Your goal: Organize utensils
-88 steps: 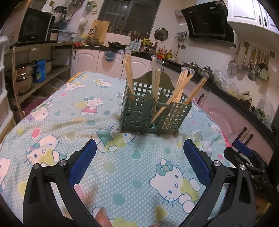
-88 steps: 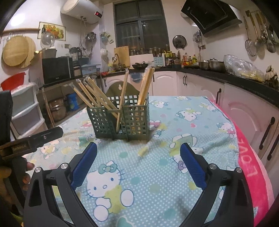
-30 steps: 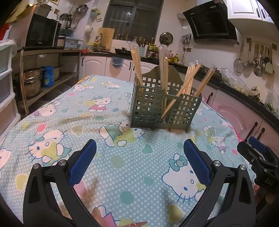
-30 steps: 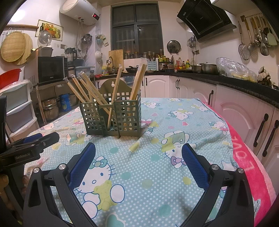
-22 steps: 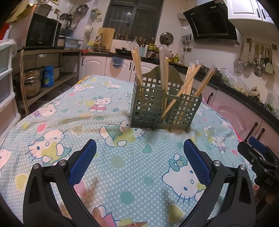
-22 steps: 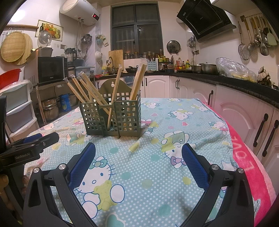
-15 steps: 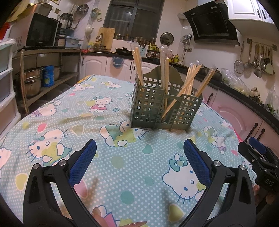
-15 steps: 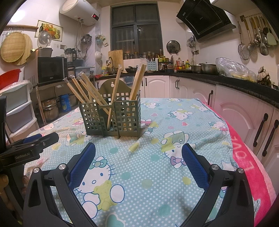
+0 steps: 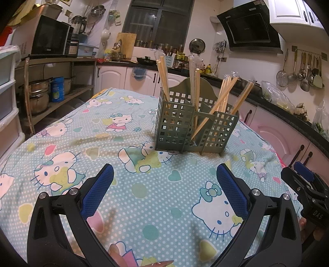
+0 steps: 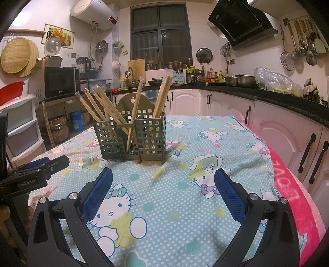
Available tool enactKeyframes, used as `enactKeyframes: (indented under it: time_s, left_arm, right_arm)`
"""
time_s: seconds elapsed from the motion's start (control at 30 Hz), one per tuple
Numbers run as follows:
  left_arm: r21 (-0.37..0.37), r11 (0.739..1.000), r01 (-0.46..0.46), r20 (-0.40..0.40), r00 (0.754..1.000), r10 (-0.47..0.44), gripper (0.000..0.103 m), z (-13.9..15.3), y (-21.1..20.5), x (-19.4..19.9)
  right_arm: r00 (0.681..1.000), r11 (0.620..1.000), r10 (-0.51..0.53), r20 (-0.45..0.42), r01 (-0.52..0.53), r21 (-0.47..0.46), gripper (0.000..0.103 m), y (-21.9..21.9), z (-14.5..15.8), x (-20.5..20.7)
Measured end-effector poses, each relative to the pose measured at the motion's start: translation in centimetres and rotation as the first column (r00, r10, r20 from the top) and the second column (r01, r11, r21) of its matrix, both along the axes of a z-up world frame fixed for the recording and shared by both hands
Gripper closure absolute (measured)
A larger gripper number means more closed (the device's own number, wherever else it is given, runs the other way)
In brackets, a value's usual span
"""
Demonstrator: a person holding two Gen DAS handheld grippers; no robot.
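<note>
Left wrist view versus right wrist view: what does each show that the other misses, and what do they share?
Only the left wrist view shows the left gripper, jaws open and empty, with the right gripper at its right edge.

Only the right wrist view shows the right gripper, also open and empty, the water heater, the red towel along the table edge, and the left gripper at its left edge.

Both show the green utensil holder full of chopsticks on the cartoon tablecloth.
</note>
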State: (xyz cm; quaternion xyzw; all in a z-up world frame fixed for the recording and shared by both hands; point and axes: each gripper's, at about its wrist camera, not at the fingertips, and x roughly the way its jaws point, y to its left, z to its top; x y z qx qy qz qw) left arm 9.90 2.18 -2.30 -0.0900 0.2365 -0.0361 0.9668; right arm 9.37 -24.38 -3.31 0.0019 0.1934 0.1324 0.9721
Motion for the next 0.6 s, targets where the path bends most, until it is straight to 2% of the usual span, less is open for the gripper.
enactKeyframes:
  time_s: [0.6]
  left_arm:
    - [-0.015, 1.000, -0.007, -0.008, 1.000, 0.007, 0.011, 0.16, -0.02, -0.11]
  right_arm:
    - [1.000, 1.000, -0.006, -0.004, 0.006, 0.003, 0.007, -0.19, 0.14, 0.04]
